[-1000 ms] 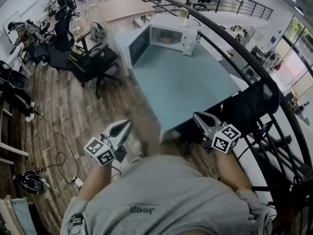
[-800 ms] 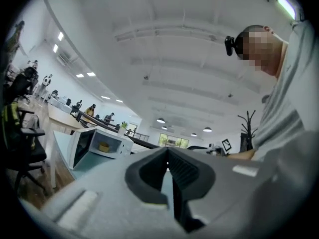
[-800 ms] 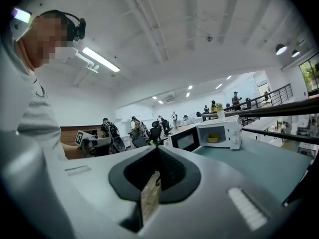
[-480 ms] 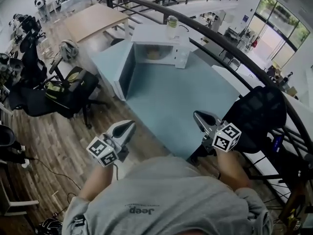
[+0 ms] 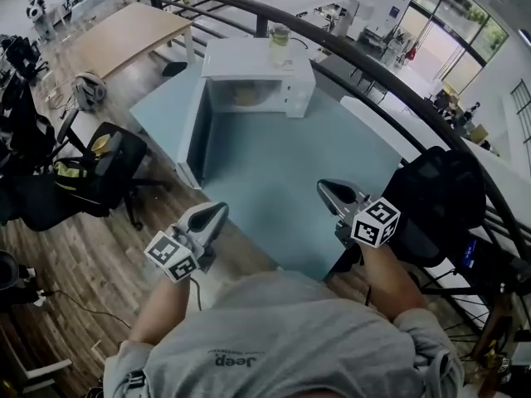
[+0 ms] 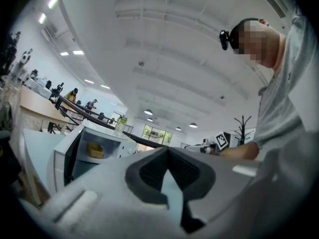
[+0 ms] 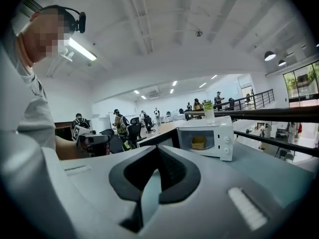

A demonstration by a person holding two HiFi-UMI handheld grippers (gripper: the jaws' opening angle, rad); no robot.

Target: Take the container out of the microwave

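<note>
1. Head view: I am holding the left gripper (image 5: pixel 217 211) and right gripper (image 5: pixel 325 187) at the near edge of the blue tabletop (image 5: pixel 290 172). The microwave (image 5: pixel 257 60) is standing at the far end with its door (image 5: pixel 197 135) hanging open. The yellow container (image 5: pixel 246 96) is sitting inside, well apart from both grippers.
2. Left gripper view: its fingers (image 6: pixel 149 176) are meeting at the tips, gripping nothing. The container is showing in the open cavity.
3. Right gripper view: its fingers (image 7: pixel 174 171) are pressing together, empty. A bottle (image 7: pixel 208 111) is standing on the microwave.
</note>
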